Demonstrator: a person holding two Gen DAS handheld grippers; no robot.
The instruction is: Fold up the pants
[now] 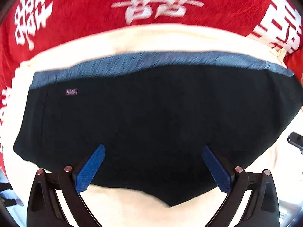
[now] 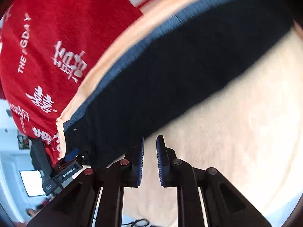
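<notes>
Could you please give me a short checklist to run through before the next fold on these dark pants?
1. Left gripper open and empty: ok; its blue fingers stand wide apart above the cloth.
2. Right gripper free of cloth: ok; only a narrow gap shows between its pads, with nothing in it.
3. Dark navy pants with a blue waistband lying flat: ok in the left wrist view, though the picture is blurred.
4. Pants fully on the cream cloth, clear of the red printed blanket: ok.
5. Waistband edges aligned: cannot tell.
6. Number of folds done so far: cannot tell.
</notes>
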